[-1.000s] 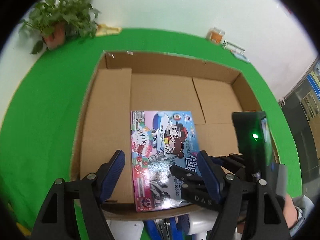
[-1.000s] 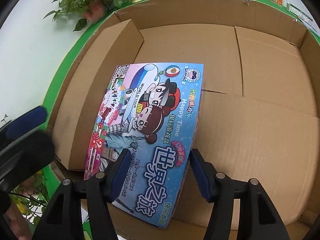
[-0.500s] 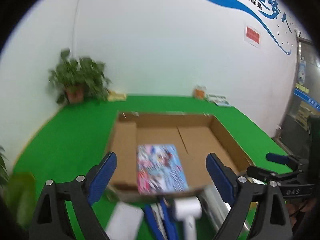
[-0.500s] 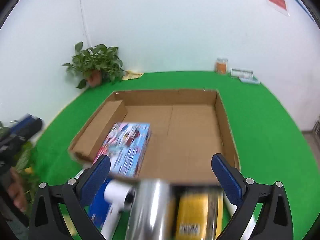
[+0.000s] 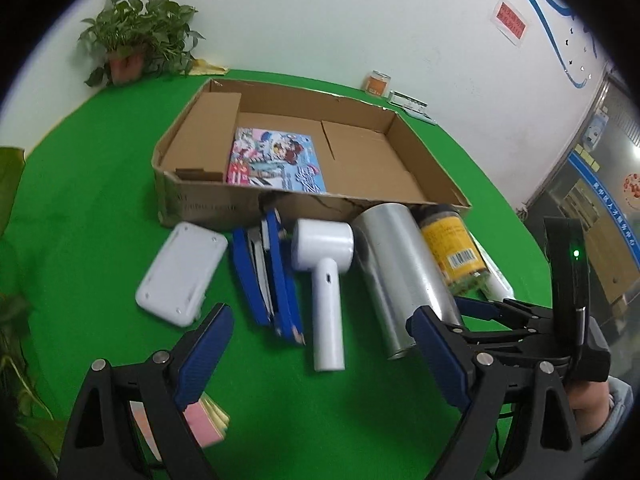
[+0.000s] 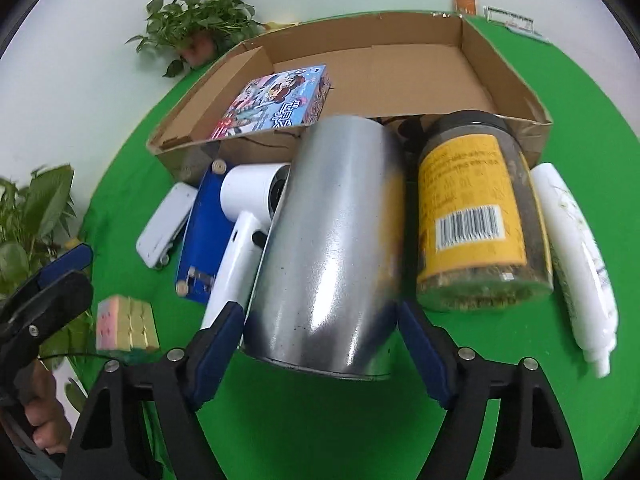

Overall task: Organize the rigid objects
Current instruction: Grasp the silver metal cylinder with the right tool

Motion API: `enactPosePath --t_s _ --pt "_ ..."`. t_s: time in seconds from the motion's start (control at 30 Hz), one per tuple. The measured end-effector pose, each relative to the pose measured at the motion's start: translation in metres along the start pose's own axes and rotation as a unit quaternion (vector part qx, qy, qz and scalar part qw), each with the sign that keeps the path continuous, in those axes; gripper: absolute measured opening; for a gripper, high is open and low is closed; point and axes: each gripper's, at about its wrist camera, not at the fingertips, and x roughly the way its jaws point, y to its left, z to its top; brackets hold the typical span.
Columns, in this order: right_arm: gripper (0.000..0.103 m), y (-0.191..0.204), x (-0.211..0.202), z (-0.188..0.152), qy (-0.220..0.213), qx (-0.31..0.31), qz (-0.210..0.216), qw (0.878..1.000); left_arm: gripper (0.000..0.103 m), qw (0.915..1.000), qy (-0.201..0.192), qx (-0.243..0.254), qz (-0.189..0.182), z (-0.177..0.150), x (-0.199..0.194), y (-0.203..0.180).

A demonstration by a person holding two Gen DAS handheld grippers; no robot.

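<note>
A shallow cardboard box lies on the green table with a colourful game box flat inside at its left. In front of it lie a silver can, a white hair dryer, a blue case, a white flat case, a yellow-labelled jar and a white tube. My right gripper is open, its fingers either side of the silver can's near end. My left gripper is open and empty above the table before the hair dryer's handle.
A pastel puzzle cube sits at the near left. Potted plants stand at the table's far left and left edge. An orange jar and small items stand by the back wall.
Both grippers have let the game box lie in the cardboard box and pulled back toward me. The right gripper has come down around the silver can; the left hovers over the loose objects.
</note>
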Motion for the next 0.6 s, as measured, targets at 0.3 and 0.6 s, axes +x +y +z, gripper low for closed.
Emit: enactPosePath --t_s 0.3,0.6 --pt "0.066 -0.024 -0.074 -0.091 -0.010 0.011 -0.011 1.000 0.091 0.9907 0.071 -0.008 -0.116 -0.041 0.011 -0.023" --pt "0.075 -0.010 -0.102 -0.112 -0.011 -0.010 0.115 0.993 0.091 0.9771 0.123 -0.041 -0.169 -0.054 0.035 -0.021"
